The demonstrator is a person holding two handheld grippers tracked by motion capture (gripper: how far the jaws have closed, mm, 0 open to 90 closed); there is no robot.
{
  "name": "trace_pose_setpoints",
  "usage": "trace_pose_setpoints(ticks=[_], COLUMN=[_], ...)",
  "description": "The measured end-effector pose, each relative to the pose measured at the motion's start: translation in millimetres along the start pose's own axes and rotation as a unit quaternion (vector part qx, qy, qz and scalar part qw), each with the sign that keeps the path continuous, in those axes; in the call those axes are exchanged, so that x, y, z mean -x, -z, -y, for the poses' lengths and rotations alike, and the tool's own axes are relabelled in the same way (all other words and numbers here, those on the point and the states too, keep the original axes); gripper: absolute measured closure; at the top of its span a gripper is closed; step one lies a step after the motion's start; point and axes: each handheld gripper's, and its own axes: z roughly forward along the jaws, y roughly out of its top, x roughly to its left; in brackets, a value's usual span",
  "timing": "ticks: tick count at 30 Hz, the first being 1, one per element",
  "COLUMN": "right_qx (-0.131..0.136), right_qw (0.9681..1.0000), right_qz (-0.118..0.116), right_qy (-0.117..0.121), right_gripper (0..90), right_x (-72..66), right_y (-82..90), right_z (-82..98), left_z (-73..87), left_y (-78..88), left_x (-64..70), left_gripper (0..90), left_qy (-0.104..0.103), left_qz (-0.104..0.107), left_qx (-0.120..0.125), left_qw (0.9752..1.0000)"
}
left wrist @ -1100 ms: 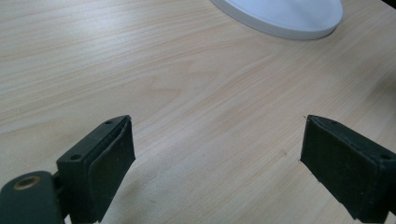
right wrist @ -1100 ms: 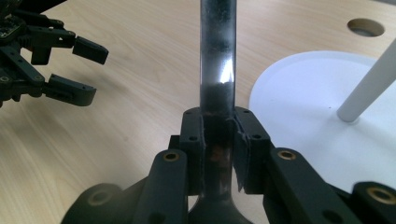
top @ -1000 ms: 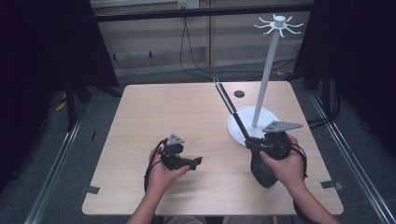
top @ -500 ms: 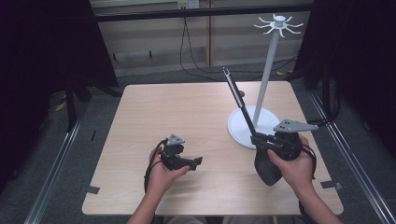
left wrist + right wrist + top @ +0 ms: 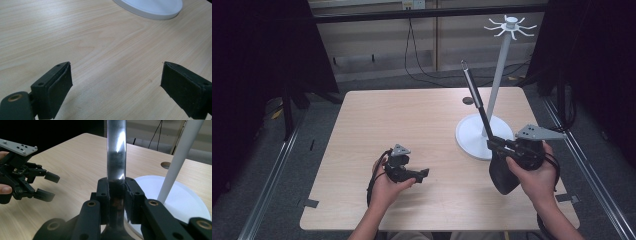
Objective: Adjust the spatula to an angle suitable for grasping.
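Note:
My right gripper (image 5: 493, 145) is shut on the low end of a long dark utensil handle (image 5: 474, 97). The handle stands steeply, leaning a little left, with a wire loop at its top. The utensil's black head (image 5: 503, 175) hangs below the hand. In the right gripper view the pads (image 5: 131, 200) clamp the shiny handle (image 5: 116, 157). Just behind it is a white hook stand (image 5: 498, 80), with its round base (image 5: 468, 134) on the table and a ring of hooks (image 5: 510, 23) on top. My left gripper (image 5: 424, 173) rests open on the table; its jaws (image 5: 116, 85) are wide over bare wood.
The light wooden table (image 5: 412, 125) has a small round hole (image 5: 468, 100) near its far edge, left of the stand. The left gripper (image 5: 48, 185) lies left of the held handle in the right gripper view. Dark floor and metal rails surround the table.
My right hand has risen and shifted right with the utensil, and its handle has swung from leaning far left to nearly upright. The left gripper has stayed put.

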Motion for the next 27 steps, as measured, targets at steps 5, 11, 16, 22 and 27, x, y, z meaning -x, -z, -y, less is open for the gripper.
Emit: trace_pose_setpoints(ticks=[5, 11, 16, 22, 27], right_qx=[0.009, 0.028, 0.041, 0.053, 0.059], right_qw=[0.9999, 0.9995, 0.9989, 0.9982, 0.9977], right_qz=[0.006, 0.016, 0.022, 0.027, 0.033], right_qy=[-0.003, -0.004, -0.006, -0.01, -0.012], right_gripper=[75.8, 75.8, 75.8, 75.8, 75.8], right_x=[1.8, 3.2, 6.4, 8.4, 10.0], right_y=[6.3, 14.7, 21.0, 27.1, 30.9], right_z=[-1.5, -3.6, -5.4, -7.1, -7.3], left_z=[0.0, -0.1, 0.2, 0.2, -0.5], left_y=[-0.8, -0.8, -1.9, -2.0, -0.6], left_x=[0.8, 1.2, 2.0, 2.1, 2.1], left_gripper=[10.0, 10.1, 10.2, 10.4, 10.4], left_qy=[0.001, -0.001, 0.001, 0.0, 0.0], left_qz=[-0.002, -0.002, -0.002, -0.002, -0.003], left_qx=[-0.001, -0.002, -0.001, -0.002, 0.002], left_qw=[1.0, 1.0, 1.0, 1.0, 1.0])
